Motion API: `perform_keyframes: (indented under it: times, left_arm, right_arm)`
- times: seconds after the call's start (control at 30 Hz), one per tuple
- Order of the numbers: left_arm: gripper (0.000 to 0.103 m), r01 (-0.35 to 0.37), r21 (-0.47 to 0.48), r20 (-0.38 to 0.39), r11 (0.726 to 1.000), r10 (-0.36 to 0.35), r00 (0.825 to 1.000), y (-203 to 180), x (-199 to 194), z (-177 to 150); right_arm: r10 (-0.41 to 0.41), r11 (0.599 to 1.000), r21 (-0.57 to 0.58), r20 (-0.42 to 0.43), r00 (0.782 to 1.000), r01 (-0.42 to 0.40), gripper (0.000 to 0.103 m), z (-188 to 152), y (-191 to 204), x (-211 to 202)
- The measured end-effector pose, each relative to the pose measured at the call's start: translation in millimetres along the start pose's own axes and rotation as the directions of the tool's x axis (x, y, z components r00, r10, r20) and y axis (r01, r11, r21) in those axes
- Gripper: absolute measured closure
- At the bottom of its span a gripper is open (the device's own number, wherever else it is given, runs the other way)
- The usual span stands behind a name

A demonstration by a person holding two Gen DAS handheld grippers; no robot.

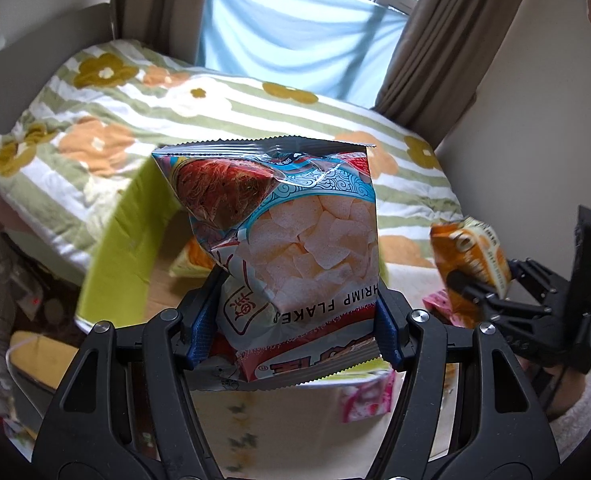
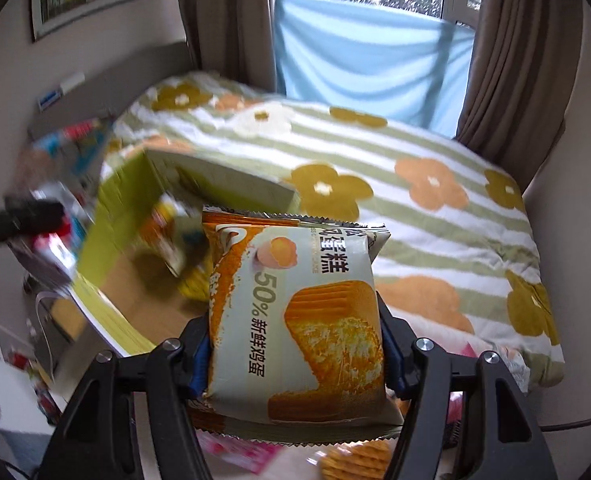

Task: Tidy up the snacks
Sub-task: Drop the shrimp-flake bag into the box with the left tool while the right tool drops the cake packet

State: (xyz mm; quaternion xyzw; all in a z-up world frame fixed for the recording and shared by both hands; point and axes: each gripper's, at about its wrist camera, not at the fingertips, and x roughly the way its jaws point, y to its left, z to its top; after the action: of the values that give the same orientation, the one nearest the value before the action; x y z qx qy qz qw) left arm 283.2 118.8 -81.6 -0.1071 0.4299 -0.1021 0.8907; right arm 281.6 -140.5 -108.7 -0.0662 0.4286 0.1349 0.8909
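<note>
My left gripper (image 1: pixel 295 322) is shut on a puffy bag of shrimp flakes (image 1: pixel 303 236), its blue pads pressing the bag's lower sides. Behind the bag stands an open cardboard box with green flaps (image 1: pixel 123 248); a yellow-orange packet (image 1: pixel 191 262) lies inside it. My right gripper (image 2: pixel 295 356) is shut on an orange and white egg-cake packet (image 2: pixel 295 320), held up just right of the box (image 2: pixel 111 224). In the left wrist view that gripper (image 1: pixel 475 284) shows at the right with the cake packet (image 1: pixel 471 248). Blurred at the right view's left edge is the left gripper (image 2: pixel 31 212).
A bed with a green-striped floral quilt (image 1: pixel 255 120) lies beyond the box, under a window covered by blue cloth (image 2: pixel 367 64) with brown curtains. Pink packets (image 1: pixel 367 400) and a cracker pack (image 2: pixel 355 460) lie on the surface below the grippers. A person's fleece sleeve (image 1: pixel 575 412) is at the right.
</note>
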Motion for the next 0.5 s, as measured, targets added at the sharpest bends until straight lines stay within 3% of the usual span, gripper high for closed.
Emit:
perform_keyframes:
  times: [0.27,0.5]
  left_arm:
    - [0.041,-0.015,0.036,-0.01,0.999,0.015,1.0,57,5,21]
    - [0.041,-0.058,0.114,-0.054,0.992,0.065,0.996,94,42,22]
  right_arm:
    - [0.027,0.998,0.058,0.053,0.998,-0.03,0.042,40,65,13]
    - [0.019,0.978,0.205,0.006,1.0,-0.02,0.041,47,94,46]
